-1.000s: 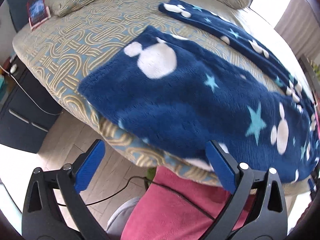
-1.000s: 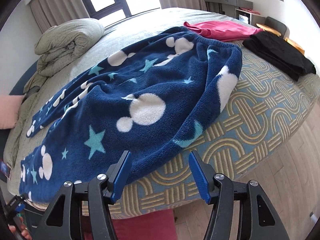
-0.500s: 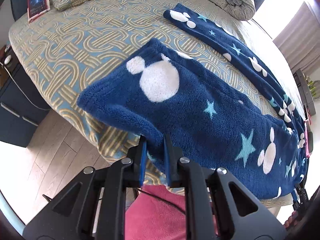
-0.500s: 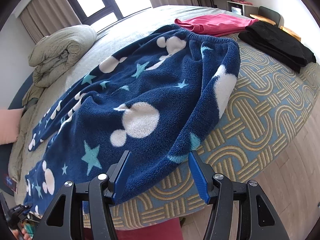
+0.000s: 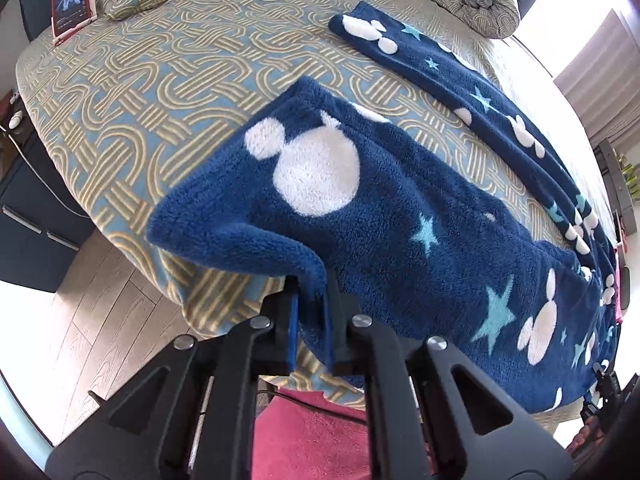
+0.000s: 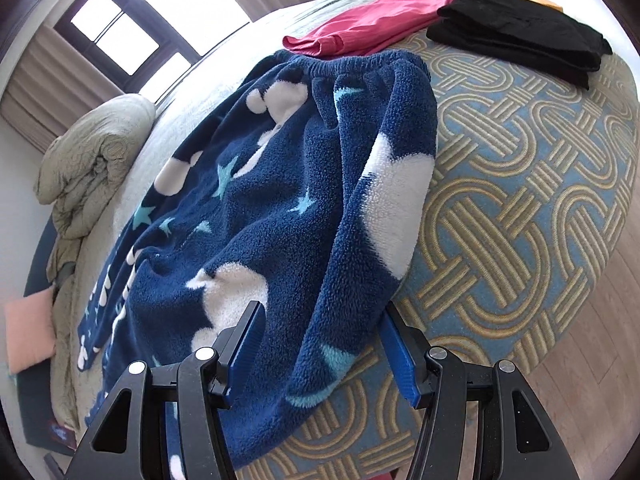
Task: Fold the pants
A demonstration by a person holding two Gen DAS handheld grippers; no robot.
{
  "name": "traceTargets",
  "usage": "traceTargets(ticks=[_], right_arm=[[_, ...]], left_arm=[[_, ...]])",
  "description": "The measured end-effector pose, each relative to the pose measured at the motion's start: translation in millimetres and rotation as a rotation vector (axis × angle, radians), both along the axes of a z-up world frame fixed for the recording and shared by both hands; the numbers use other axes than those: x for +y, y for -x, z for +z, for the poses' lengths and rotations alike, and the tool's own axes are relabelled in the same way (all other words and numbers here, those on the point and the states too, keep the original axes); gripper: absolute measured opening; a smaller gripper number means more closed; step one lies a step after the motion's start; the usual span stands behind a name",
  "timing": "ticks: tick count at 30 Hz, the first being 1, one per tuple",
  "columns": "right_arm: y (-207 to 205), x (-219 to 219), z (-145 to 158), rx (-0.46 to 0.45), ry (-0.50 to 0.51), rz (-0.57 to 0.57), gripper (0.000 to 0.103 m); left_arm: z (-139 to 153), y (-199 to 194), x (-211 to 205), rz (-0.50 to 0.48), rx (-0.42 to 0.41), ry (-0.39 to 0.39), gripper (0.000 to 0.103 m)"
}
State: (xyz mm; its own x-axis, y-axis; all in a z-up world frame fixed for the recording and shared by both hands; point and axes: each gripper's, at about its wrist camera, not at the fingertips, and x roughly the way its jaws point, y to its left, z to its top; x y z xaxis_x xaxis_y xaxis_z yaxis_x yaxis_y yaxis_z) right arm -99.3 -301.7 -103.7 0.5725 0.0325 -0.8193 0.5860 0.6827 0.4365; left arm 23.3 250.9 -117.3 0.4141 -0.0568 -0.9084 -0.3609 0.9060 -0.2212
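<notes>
Sunlit windows [image 6: 116,36] backed a patterned bed [image 5: 160,80] over wood flooring. Blue fleece pants [image 5: 400,216] lay across it; left gripper [image 5: 310,320] jaws clenched its near hem, right gripper [image 6: 320,356] jaws released around fabric.

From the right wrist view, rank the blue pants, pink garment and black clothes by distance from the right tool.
1. Blue pants: fabric between the right tool's open jaws.
2. Pink garment: beyond the waistband, centre.
3. Black clothes: far right corner, roughly as far as the pink.
</notes>
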Motion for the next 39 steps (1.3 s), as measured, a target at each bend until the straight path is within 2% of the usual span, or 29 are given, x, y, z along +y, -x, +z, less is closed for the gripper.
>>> traceTargets(ticks=[1,2,3,8,15,21,27,30,34,36,39], right_arm=[[-3.6,-0.1,-1.7,0.012,-0.003,0.002,0.053],[-7.6,0.3,-2.1,0.031,0.015,0.002,0.024],[-11.1,0.4,-2.2,0.048,0.027,0.009,0.009],[-7.3,-6.6,11.2,-0.030,-0.031,-0.034,0.006],[-24.2,-6.4,48.2,-0.144,-0.035,0.002,0.006],[-67.4,-7.1,83.9,-0.229,-0.013,0.036,0.006],[-140.8,-6.1,122.2,-0.286,0.057,0.072,0.006],[-190.0,-5.2,127.6,-0.272,0.078,0.082,0.006],[-271.2,-6.3,113.9,-0.197,0.129,0.064,0.006],[-314.2,-7.9,96.3,-0.127,0.167,0.048,0.007],[-373.5,-11.3,52.4,0.062,0.211,0.039,0.009]], left_arm=[[2.6,-0.5,1.3,0.004,-0.009,0.011,0.011],[5.3,-1.0,2.6,0.007,-0.017,0.017,0.011],[7.9,-0.5,3.8,0.009,-0.022,0.021,0.010],[22.1,-3.4,6.2,0.017,-0.042,0.040,0.010],[56.4,-26.7,5.2,0.008,-0.103,0.071,0.010],[91.3,-72.9,0.2,-0.001,-0.161,0.030,0.010],[124.1,-140.6,-9.7,-0.023,-0.201,-0.049,0.009],[133.2,-191.8,-16.4,-0.024,-0.200,-0.085,0.009],[135.7,-275.7,-30.0,0.014,-0.190,-0.200,0.004],[130.7,-314.3,-33.4,0.030,-0.183,-0.245,0.004],[111.0,-355.9,-35.2,0.060,-0.125,-0.291,0.004]])
